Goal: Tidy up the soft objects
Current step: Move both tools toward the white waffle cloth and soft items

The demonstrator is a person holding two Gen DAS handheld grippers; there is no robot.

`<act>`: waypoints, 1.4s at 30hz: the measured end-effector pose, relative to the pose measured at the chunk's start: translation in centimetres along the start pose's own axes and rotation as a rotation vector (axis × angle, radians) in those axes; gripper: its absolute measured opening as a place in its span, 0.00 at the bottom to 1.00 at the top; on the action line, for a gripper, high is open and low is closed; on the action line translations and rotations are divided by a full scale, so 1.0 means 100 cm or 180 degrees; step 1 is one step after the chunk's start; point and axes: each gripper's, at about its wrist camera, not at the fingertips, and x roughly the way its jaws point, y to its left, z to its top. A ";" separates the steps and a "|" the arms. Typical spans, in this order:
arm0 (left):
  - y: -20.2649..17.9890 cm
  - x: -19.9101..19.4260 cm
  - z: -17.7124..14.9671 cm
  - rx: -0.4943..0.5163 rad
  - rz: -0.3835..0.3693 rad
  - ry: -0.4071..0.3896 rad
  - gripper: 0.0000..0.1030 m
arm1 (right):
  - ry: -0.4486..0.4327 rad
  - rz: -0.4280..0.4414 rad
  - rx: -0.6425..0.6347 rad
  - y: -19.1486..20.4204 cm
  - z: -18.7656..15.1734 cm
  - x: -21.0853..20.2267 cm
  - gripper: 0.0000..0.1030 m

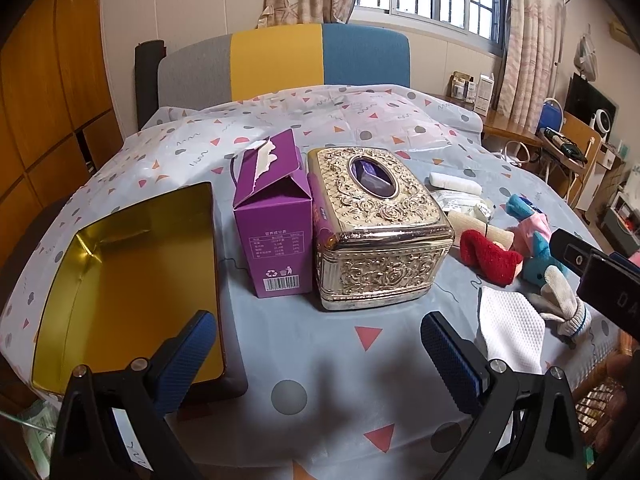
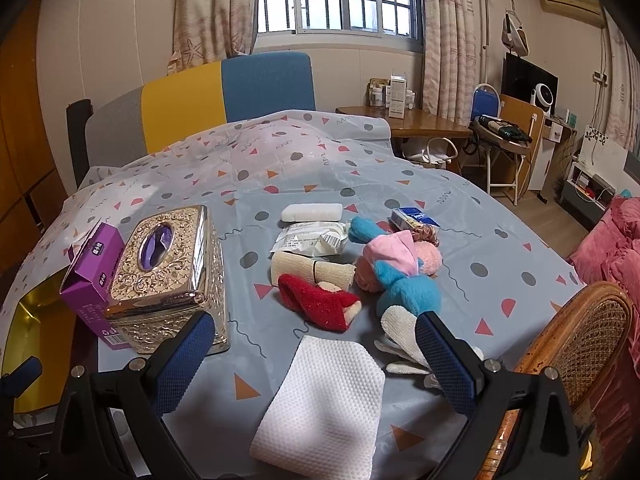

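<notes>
Left wrist view: the left gripper hovers over the patterned tablecloth, its blue fingers spread wide and holding nothing. At near left lies an open gold tin, empty. Beyond the fingers stand a torn purple carton and, touching its right side, an ornate metal tissue box. The soft things lie to the right: a red sock, a blue plush toy and a white cloth.

Right wrist view: the right gripper hangs above the white cloth, fingers wide apart and empty. A work glove lies partly under the right finger, just beside the cloth.

Likely risks: pinching the thin cloth may also catch the tablecloth and drag it (tipping the carton); the glove could be snagged too.
</notes>
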 end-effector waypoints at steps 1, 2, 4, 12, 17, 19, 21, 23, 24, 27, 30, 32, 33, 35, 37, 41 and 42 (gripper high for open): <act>0.000 0.000 0.000 0.0002 0.0004 0.0000 1.00 | -0.0001 0.0000 -0.0003 0.000 0.000 0.000 0.99; 0.000 0.000 0.000 0.0003 0.0002 -0.0001 1.00 | 0.0001 0.0003 0.0001 0.000 0.000 0.000 0.99; 0.001 0.000 -0.001 0.0009 0.0001 0.0003 1.00 | 0.0005 0.0006 0.0005 0.000 0.000 -0.001 0.99; -0.001 0.001 -0.001 0.0025 -0.0011 0.0023 1.00 | -0.0025 -0.0004 0.0006 -0.001 0.001 -0.002 0.99; -0.002 0.001 -0.002 0.0028 -0.0023 0.0030 1.00 | -0.0050 0.0006 0.0025 -0.004 0.003 -0.006 0.99; -0.002 0.000 -0.002 0.0033 -0.0028 0.0029 1.00 | -0.0063 0.0004 0.0020 -0.004 0.004 -0.007 0.99; -0.003 0.000 -0.003 0.0036 -0.0033 0.0030 1.00 | -0.0071 0.0003 0.0025 -0.005 0.003 -0.008 0.99; -0.003 -0.001 -0.004 0.0040 -0.0034 0.0031 1.00 | -0.0071 -0.0003 0.0023 -0.005 0.003 -0.008 0.99; -0.003 -0.001 -0.004 0.0040 -0.0039 0.0035 1.00 | -0.0071 -0.0006 0.0023 -0.006 0.003 -0.009 0.99; -0.004 -0.002 -0.004 0.0044 -0.0045 0.0037 1.00 | -0.0073 -0.0006 0.0025 -0.006 0.003 -0.010 0.99; -0.005 -0.003 -0.004 0.0051 -0.0051 0.0033 1.00 | -0.0077 -0.0007 0.0029 -0.007 0.003 -0.010 0.99; -0.005 -0.003 -0.005 0.0056 -0.0051 0.0039 1.00 | -0.0089 -0.0009 0.0032 -0.008 0.004 -0.012 0.99; -0.005 -0.003 -0.005 0.0058 -0.0053 0.0042 1.00 | -0.0093 -0.0008 0.0033 -0.008 0.004 -0.012 0.99; -0.005 -0.003 -0.005 0.0061 -0.0054 0.0046 1.00 | -0.0101 -0.0008 0.0043 -0.010 0.004 -0.014 0.99; -0.006 -0.002 -0.005 0.0065 -0.0058 0.0051 1.00 | -0.0103 -0.0014 0.0045 -0.010 0.004 -0.015 0.99; -0.006 -0.002 -0.005 0.0072 -0.0064 0.0059 1.00 | -0.0105 -0.0016 0.0056 -0.012 0.004 -0.015 0.99; -0.007 -0.002 -0.005 0.0074 -0.0067 0.0061 1.00 | -0.0103 -0.0016 0.0058 -0.012 0.005 -0.015 0.99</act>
